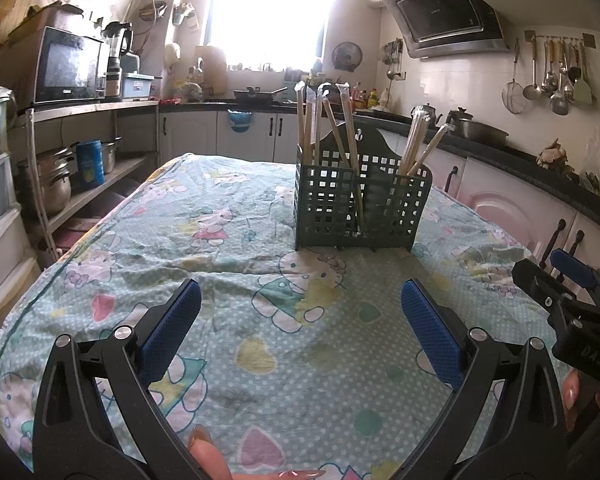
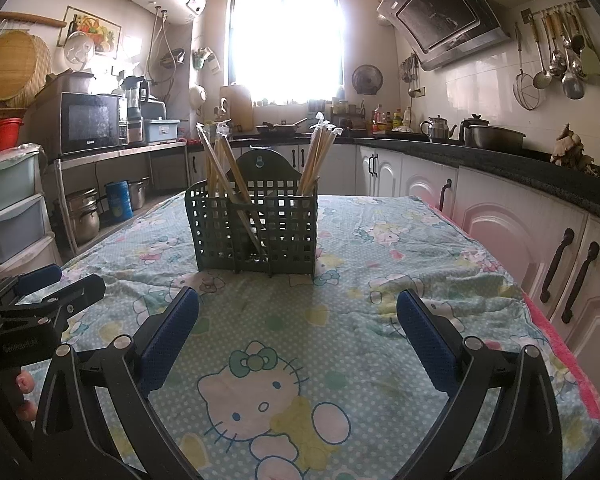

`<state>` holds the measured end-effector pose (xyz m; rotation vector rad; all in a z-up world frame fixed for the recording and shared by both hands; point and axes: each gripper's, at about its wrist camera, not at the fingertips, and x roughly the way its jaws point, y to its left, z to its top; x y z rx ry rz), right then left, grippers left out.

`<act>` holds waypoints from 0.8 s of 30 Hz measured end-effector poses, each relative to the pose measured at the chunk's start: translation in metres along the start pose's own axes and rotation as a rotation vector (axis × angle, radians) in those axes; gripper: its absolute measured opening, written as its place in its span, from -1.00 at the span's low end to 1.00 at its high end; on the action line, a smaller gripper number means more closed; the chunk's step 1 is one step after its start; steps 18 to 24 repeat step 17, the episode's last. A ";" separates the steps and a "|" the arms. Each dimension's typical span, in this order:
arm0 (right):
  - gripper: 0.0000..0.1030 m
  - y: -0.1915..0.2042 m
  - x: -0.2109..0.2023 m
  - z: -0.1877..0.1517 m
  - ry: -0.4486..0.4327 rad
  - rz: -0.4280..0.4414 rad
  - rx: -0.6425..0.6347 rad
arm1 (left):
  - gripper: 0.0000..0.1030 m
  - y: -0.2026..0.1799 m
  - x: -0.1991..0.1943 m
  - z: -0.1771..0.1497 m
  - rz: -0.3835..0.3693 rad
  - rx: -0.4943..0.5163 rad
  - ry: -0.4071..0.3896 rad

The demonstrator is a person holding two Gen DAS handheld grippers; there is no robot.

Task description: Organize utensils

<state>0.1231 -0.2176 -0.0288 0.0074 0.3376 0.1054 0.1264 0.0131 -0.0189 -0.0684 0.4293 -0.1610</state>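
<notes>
A dark green slotted utensil caddy stands upright on the table, ahead of both grippers; it also shows in the right wrist view. Wrapped wooden chopsticks stand in its left compartment and more in its right compartment; in the right wrist view they are the left bundle and the right bundle. My left gripper is open and empty, well short of the caddy. My right gripper is open and empty, also short of it. Each gripper shows at the other view's edge.
The table wears a pale blue cartoon-cat cloth. White cabinets and a dark counter run along the right, close to the table edge. A shelf with pots and plastic drawers stand on the left.
</notes>
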 end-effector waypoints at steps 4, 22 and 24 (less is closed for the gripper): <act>0.88 0.000 0.000 0.000 0.000 0.000 -0.001 | 0.78 0.001 0.004 0.000 0.022 -0.010 0.022; 0.88 -0.113 0.059 0.011 0.357 -0.214 0.082 | 0.78 0.109 0.038 0.022 0.260 -0.149 0.257; 0.88 -0.113 0.059 0.011 0.357 -0.214 0.082 | 0.78 0.109 0.038 0.022 0.260 -0.149 0.257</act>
